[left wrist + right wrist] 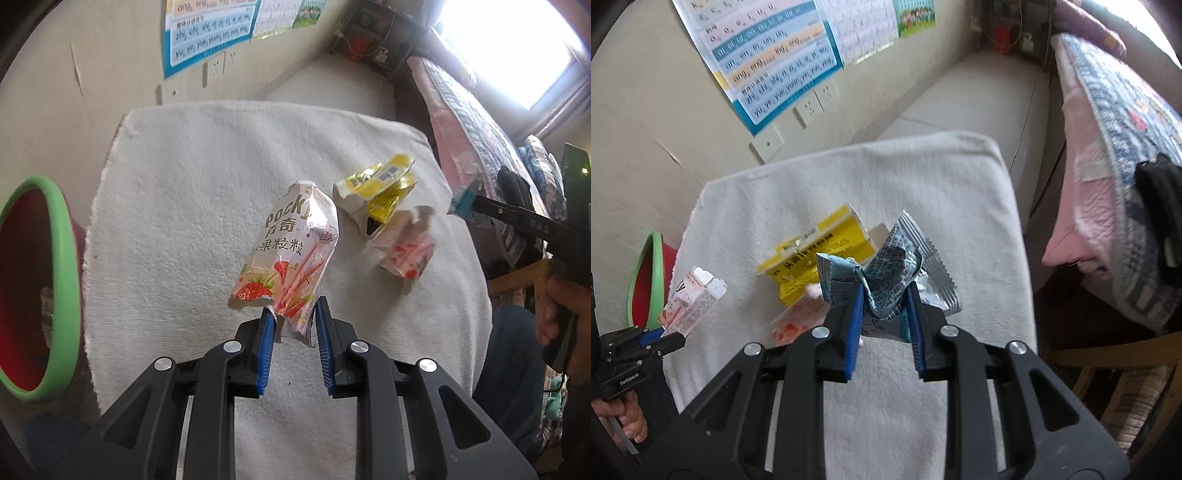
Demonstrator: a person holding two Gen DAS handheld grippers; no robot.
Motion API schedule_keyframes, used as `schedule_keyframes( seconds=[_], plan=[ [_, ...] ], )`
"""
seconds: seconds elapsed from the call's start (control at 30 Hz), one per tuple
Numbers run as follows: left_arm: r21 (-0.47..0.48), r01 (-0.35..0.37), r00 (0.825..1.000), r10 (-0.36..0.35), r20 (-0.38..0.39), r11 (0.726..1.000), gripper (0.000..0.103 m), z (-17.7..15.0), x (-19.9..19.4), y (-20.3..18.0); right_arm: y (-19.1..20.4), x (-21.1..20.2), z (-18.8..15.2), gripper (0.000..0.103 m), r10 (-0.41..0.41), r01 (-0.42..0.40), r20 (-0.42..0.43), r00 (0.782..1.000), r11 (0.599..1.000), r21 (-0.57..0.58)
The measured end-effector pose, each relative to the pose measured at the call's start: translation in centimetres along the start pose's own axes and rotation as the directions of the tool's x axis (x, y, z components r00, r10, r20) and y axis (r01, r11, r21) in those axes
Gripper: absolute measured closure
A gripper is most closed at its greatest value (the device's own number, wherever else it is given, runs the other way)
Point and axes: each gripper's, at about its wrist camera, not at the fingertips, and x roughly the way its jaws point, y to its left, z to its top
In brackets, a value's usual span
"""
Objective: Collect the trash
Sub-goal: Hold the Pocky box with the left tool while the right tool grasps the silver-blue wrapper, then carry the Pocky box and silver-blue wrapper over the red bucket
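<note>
Two crumpled wrappers (pixel 286 254) (pixel 886 280) in tongs (pixel 293 314) (pixel 884 299)

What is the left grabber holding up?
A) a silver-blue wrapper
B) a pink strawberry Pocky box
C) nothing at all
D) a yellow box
B: in the left wrist view, the left gripper is shut on the bottom end of the crumpled pink Pocky box, lifted above the white towel. The silver-blue wrapper is in the right gripper, and the yellow box lies on the towel.
</note>
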Motion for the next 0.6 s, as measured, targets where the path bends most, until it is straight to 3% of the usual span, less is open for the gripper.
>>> schedule_keyframes(
  seconds=[0.27, 0.6],
  plan=[
    [-0.045, -0.017, 0.996, 0.02, 0.084, 0.999, 0.083, -0.3, -4.2, 1.3, 2.4, -4.4, -0.2, 0.08, 0.02, -0.018, 0.074, 0.997, 0.999, -0.029],
    [-0.077, -0.066, 0.981, 0.079, 0.176, 0.995, 0.083, 0.2, -9.2, 3.7, 8.2, -7.6, -1.0, 0.08, 0.094, -0.082, 0.114, 0.989, 0.991, -0.109]
  ],
)
